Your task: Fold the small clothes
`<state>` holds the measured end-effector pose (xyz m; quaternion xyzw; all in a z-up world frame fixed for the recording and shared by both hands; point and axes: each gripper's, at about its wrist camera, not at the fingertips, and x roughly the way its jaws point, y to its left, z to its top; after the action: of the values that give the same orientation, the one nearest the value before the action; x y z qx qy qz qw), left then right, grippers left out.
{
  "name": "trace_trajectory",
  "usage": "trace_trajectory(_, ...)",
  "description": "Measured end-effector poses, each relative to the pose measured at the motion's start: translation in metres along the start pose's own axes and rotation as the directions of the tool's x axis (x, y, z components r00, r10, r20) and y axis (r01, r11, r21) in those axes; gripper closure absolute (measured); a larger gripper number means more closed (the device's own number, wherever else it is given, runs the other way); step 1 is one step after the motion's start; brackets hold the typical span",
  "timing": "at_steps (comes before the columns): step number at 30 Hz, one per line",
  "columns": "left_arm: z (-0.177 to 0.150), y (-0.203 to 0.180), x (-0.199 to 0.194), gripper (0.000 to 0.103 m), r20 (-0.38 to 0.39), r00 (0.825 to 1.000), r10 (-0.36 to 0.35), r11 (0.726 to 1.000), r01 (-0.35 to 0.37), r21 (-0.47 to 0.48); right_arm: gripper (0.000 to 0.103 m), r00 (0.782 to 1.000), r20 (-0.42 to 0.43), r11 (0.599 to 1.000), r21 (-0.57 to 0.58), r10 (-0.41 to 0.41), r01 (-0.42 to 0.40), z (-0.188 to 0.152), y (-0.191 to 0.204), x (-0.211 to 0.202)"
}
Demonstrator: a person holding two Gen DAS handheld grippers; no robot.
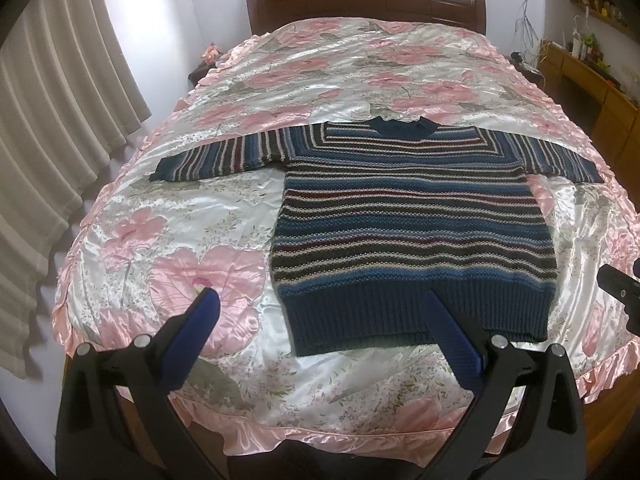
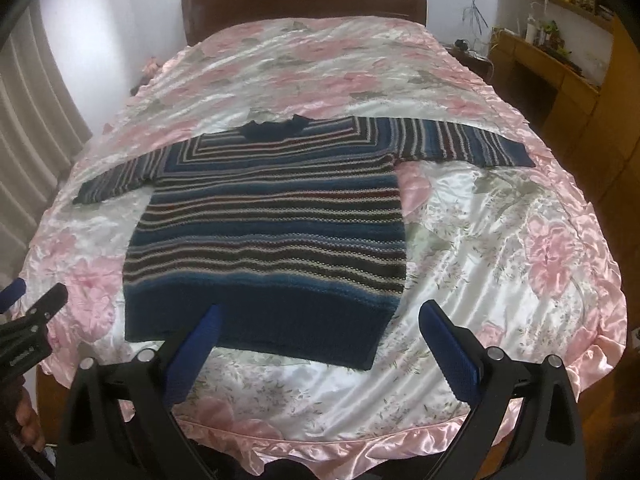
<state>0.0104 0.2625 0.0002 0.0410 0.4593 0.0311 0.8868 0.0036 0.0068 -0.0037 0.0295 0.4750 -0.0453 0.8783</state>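
Observation:
A striped knit sweater (image 1: 412,220) in blue, dark red and white lies flat on the bed, face up, both sleeves spread out sideways and the dark ribbed hem nearest me. In the right wrist view the same sweater (image 2: 268,236) sits left of centre. My left gripper (image 1: 320,300) is open above the bed's near end, over the hem's left corner, holding nothing. My right gripper (image 2: 320,316) is open too, over the hem's right part, empty. The left gripper's tip (image 2: 40,308) shows at the right wrist view's left edge.
The bed carries a shiny pink floral cover (image 1: 180,240) with a ruffled edge. A dark wooden headboard (image 1: 364,0) stands at the far end. Curtains (image 1: 48,120) hang on the left; a wooden desk (image 2: 560,80) with small items is on the right.

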Motion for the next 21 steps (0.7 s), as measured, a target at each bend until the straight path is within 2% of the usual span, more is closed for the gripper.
trace_trajectory(3,0.0009,0.0006,0.0005,0.003,-0.001,1.000,0.003,1.000,-0.003,-0.003,0.004,1.000,-0.004,1.000,0.010,0.021,-0.021,0.0007,-0.0014,0.0001)
trace_trajectory(8,0.0006,0.0010,0.0006,0.003,-0.001,1.000,0.002,1.000,-0.002,-0.002,0.004,1.000,-0.001,1.000,0.015,-0.010,0.010,0.0019,-0.0031,0.0003)
trace_trajectory(13,0.0012,0.0011,0.0031,0.003,-0.005,1.000,0.003,1.000,-0.003,-0.002,0.004,1.000,0.004,1.000,0.012,-0.008,0.008,0.0026,-0.0031,0.0010)
trace_trajectory(21,0.0007,-0.0017,0.0081,0.003,-0.012,1.000,0.006,1.000,-0.006,-0.001,0.004,1.000,-0.008,0.999,0.030,0.026,-0.026,0.0023,-0.0052,0.0059)
